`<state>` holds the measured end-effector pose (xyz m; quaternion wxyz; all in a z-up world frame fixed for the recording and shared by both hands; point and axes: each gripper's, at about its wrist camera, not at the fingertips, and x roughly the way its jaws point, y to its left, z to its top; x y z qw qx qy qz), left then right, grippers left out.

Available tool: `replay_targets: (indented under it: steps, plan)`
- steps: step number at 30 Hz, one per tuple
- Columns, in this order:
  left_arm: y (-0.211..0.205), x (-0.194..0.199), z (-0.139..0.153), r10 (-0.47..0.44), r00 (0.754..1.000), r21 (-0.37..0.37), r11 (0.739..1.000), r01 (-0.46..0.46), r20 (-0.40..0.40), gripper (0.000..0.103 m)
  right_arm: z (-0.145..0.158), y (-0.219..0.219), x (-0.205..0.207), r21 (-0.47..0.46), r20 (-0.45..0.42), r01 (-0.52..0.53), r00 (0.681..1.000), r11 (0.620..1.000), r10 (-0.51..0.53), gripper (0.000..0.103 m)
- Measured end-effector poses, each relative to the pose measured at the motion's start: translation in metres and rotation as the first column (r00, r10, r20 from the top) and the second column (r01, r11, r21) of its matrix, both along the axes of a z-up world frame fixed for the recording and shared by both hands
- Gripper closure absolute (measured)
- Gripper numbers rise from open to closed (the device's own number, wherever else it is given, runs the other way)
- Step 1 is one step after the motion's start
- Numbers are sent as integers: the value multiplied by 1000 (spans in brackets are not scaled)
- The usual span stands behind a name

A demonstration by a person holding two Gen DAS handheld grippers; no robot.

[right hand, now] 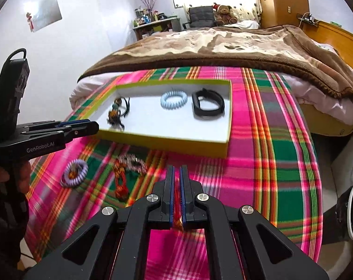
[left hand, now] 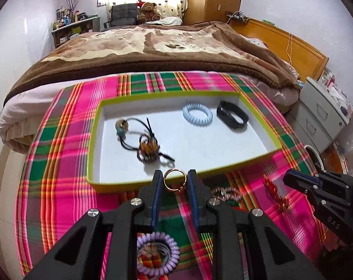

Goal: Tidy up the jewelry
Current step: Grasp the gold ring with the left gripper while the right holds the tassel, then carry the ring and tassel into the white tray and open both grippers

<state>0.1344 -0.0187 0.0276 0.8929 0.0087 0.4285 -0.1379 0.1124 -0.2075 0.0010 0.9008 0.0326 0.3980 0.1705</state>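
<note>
My left gripper (left hand: 175, 180) is shut on a gold ring (left hand: 175, 181), held just before the near rim of the yellow-edged white tray (left hand: 120, 183). The tray holds a light blue coil hair tie (left hand: 197, 113), a black band (left hand: 232, 114), a cord with a bead (left hand: 122, 126) and a brown beaded piece (left hand: 148, 149). My right gripper (right hand: 177, 170) is shut on a red and gold piece (right hand: 177, 200), over the plaid cloth right of the tray (right hand: 167, 144). A purple coil tie (right hand: 74, 173), a red bracelet (right hand: 120, 182) and a sparkly bracelet (right hand: 134, 161) lie on the cloth.
The plaid cloth (left hand: 60, 163) covers a round table against a bed with a brown blanket (left hand: 153, 53). A grey drawer unit (left hand: 323, 119) stands to the right. The left gripper shows at the left edge of the right wrist view (right hand: 92, 126).
</note>
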Motion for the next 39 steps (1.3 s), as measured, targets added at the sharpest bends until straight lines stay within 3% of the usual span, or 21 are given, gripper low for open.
replay_targets:
  steps: [5, 9, 12, 14, 16, 18, 21, 24, 26, 27, 34, 39]
  plan:
    - [2, 7, 4, 5, 1000, -2, 1000, -5, 6, 80, 4, -10, 2, 28, 5, 11, 1000, 1000, -11, 99]
    - [1, 8, 1, -6, 1000, -9, 1000, 6, 1, 80, -9, -15, 2, -31, -55, -1, 998, 1000, -1, 98]
    - [0, 10, -2, -3, 1000, -6, 1000, 3, -7, 80, -19, -15, 0, -42, -94, -22, 995, 999, 18, 87]
    - [-1, 10, -1, -7, 1000, -12, 1000, 7, -3, 80, -22, -14, -1, -26, -113, -35, 993, 999, 32, 70]
    - [-2, 11, 0, -14, 1000, -14, 1000, 14, -1, 81, -23, -11, -3, 5, -118, -59, 991, 998, 60, 60]
    - [-3, 13, -1, -15, 1000, -9, 1000, 15, -5, 80, -26, -1, -5, -10, -130, -97, 987, 995, 95, 60]
    - [-4, 16, -2, -13, 1000, -10, 1000, 13, -11, 81, -34, 11, -7, -103, -139, -103, 986, 989, 88, 60]
    - [-4, 17, -2, -15, 1000, -8, 1000, 15, -12, 80, -35, 12, -9, -116, -126, -91, 989, 989, 76, 62]
    - [-3, 18, -2, -14, 1000, -6, 1000, 14, -13, 81, -36, 13, -9, -170, -108, -70, 993, 983, 52, 86]
    - [-3, 19, -1, -12, 1000, -6, 1000, 12, -13, 80, -36, 13, -8, -178, -104, -69, 993, 982, 51, 87]
    - [-5, 22, 2, -22, 1000, -2, 1000, 22, -6, 80, -31, 9, -8, -177, -84, -62, 995, 982, 48, 98]
    - [-6, 28, 5, -24, 1000, 0, 1000, 24, -2, 80, -13, 4, -5, -136, -41, -47, 998, 990, 41, 98]
